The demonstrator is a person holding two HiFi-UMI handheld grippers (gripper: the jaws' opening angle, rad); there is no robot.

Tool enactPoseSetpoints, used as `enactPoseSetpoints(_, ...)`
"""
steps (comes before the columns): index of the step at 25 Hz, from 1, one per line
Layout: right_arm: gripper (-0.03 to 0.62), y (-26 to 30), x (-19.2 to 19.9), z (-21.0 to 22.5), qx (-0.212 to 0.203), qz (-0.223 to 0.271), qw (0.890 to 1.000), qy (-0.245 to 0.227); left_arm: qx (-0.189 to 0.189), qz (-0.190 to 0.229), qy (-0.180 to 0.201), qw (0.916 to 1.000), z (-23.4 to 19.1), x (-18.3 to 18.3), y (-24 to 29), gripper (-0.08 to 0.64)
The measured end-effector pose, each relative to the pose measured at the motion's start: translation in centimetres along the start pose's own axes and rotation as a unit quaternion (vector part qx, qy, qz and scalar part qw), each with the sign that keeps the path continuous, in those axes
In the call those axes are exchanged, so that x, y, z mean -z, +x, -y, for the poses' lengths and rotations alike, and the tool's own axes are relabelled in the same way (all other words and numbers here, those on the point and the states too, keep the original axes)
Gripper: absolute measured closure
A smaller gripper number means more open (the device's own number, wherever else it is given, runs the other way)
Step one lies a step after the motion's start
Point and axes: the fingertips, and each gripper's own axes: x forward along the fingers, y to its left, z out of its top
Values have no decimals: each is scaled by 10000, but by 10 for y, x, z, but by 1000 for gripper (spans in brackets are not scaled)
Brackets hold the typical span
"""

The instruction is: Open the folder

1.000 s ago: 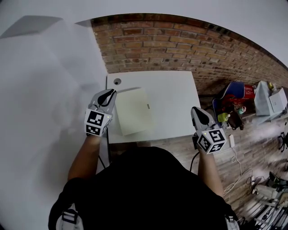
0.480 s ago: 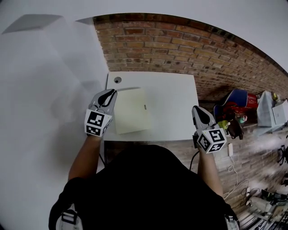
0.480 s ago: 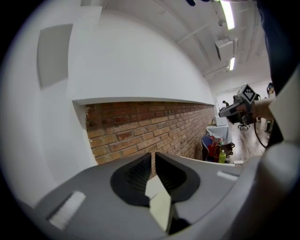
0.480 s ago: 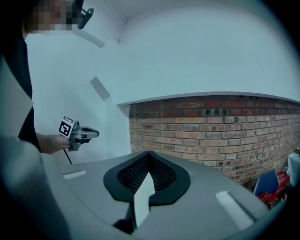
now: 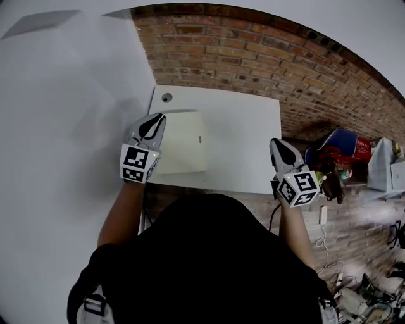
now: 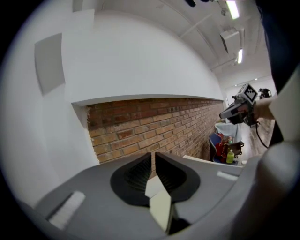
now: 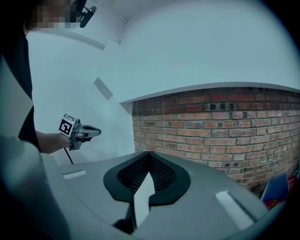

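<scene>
Both pairs of fingers are drawn together and grip nothing. The left gripper (image 5: 156, 118), at centre left of the head view, hangs over the left edge of the cream folder (image 5: 183, 142); contact cannot be told. The folder lies flat and closed on the white surface (image 5: 243, 136). The right gripper (image 5: 276, 143) hangs by the surface's lower right corner, well apart from the folder.

This is looking like a workroom or lab rather than a home. A bare brick wall (image 5: 253, 57) is running across the top of the head view, with a plain white table (image 5: 247, 142) standing against it. Tangled cables (image 5: 364, 291) are trailing over the floor at lower right beside a cluttered blue chair (image 5: 335, 142). Strip lights (image 6: 231, 8) are glowing at the left gripper view's upper right.
</scene>
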Motion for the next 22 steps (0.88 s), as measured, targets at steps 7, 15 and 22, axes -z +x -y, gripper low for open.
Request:
enactPoseSetpoints(7,594,5,13,1,-182,-102,9998,-10,-189,72,41,9998,11,2,3,532)
enactPoseSetpoints(15,594,9,19,0,-337,-246,9991,-65,424,371,-5,9984,46,5,5,531)
enactPoseSetpoints(22,594,11,30,-11,-437,-424,9981,-83,979,93,201,9950,83,35,13,531)
